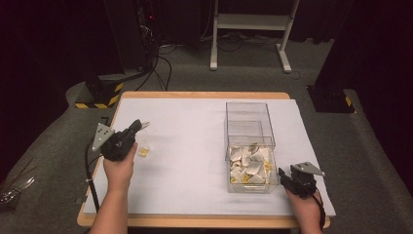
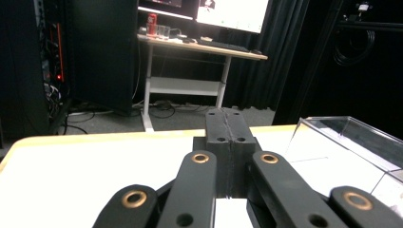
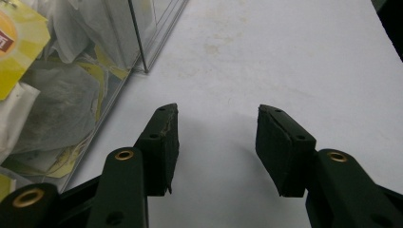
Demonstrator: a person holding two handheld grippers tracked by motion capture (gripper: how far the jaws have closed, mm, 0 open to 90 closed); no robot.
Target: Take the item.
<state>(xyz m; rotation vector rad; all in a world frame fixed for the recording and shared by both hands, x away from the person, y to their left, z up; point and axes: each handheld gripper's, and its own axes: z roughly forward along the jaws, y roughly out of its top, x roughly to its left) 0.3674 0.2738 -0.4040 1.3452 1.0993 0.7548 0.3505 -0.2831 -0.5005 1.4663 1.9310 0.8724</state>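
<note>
White-covered table (image 1: 195, 175) on grey carpet (image 1: 44, 146), dark curtained room

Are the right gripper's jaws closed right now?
No, in the right gripper view the right gripper has its two jaws standing well apart over bare white table cover, with nothing between them.

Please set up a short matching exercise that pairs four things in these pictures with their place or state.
Things:
1. left gripper
2. right gripper
3. tea bags
4. small cup

Places or states:
A. inside the clear box
B. jaws apart
C. jaws pressed together
D. on the white table cover, beside the left hand

Pairs: 1-C, 2-B, 3-A, 4-D
</note>
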